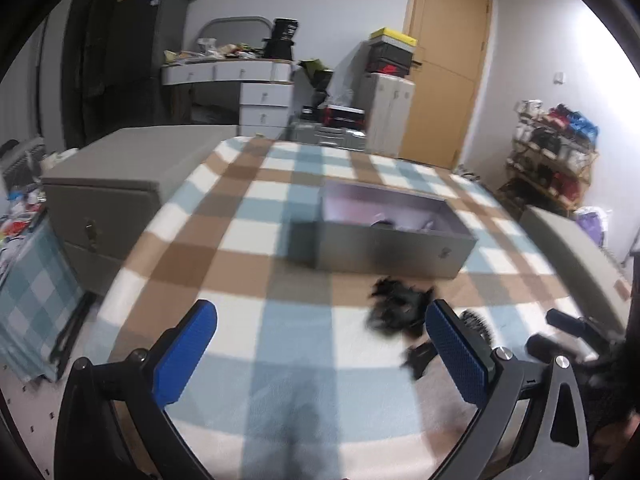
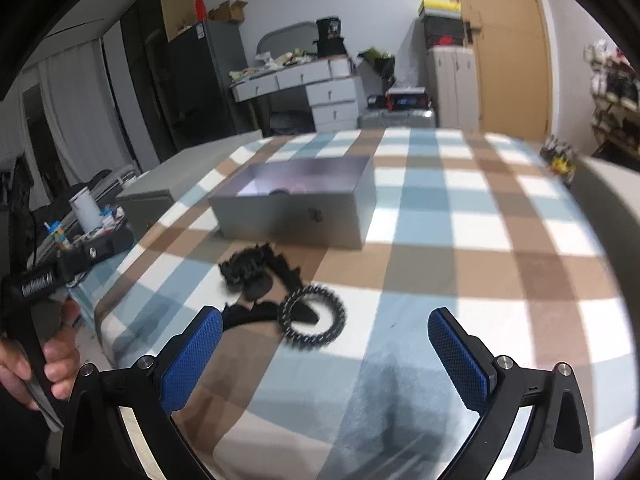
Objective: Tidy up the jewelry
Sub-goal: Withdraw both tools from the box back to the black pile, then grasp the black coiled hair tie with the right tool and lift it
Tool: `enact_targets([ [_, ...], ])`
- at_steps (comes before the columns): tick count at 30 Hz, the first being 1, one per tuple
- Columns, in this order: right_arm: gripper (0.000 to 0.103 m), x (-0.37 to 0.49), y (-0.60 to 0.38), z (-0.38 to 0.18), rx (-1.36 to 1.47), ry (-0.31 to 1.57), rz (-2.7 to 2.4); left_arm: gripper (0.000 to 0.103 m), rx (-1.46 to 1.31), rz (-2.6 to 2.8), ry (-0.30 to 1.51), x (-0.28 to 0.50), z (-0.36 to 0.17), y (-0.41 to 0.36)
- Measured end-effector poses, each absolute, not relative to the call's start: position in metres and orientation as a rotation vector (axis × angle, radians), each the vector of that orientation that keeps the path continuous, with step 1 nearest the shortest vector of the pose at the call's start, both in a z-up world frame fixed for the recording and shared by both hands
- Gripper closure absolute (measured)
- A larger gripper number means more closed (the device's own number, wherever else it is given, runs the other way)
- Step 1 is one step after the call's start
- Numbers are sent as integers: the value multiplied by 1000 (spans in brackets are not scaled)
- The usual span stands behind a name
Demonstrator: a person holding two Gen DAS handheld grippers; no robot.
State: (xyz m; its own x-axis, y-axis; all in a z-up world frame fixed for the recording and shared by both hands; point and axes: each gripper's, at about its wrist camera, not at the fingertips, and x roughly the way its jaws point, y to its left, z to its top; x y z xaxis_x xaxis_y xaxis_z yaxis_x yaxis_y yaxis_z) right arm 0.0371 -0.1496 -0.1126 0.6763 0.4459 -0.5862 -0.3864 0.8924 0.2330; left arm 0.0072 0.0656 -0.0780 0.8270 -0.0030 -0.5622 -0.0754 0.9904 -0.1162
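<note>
An open grey box (image 1: 394,236) stands on the checked blanket (image 1: 256,216); it also shows in the right wrist view (image 2: 296,204), with small items inside that are too blurred to name. In front of it lies a pile of black hair accessories (image 1: 396,312), seen from the right as a fluffy black clump (image 2: 252,266) and a black coil hair tie (image 2: 314,318). My left gripper (image 1: 320,346) is open and empty, left of the pile. My right gripper (image 2: 326,350) is open and empty, just behind the coil tie.
A grey drawer cabinet (image 1: 120,184) stands left of the bed. Another grey box edge (image 1: 576,248) lies at the right. The other hand and gripper handle (image 2: 36,320) show at the left of the right wrist view. A desk, door and shelves are far behind.
</note>
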Motion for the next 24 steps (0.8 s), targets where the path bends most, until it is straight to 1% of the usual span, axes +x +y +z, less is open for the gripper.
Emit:
enact_targets([
  [6, 1, 53, -138, -124, 84, 757, 463, 1, -180, 51, 626, -5, -89, 81],
  [9, 4, 59, -130, -125, 75, 777, 468, 1, -196, 51, 647, -7, -93, 86],
  [11, 8, 61, -125, -126, 63, 778, 471, 1, -209, 42, 667, -7, -97, 87],
  [14, 10, 65, -119, -129, 29, 785, 447, 1, -214, 40, 678, -10, -100, 86],
  [16, 16, 69, -116, -133, 10, 799, 424, 1, -216, 35, 678, -11, -101, 86],
  [18, 31, 72, -113, -136, -16, 815, 411, 1, -214, 28, 674, -13, -100, 84],
  [22, 38, 71, -108, -141, -70, 810, 395, 1, -211, 21, 679, -9, -101, 83],
  [23, 42, 70, -106, -141, -85, 804, 395, 1, -211, 19, 681, -8, -102, 83],
  [24, 49, 70, -105, -141, -95, 800, 396, 1, -210, 20, 683, -8, -103, 83],
])
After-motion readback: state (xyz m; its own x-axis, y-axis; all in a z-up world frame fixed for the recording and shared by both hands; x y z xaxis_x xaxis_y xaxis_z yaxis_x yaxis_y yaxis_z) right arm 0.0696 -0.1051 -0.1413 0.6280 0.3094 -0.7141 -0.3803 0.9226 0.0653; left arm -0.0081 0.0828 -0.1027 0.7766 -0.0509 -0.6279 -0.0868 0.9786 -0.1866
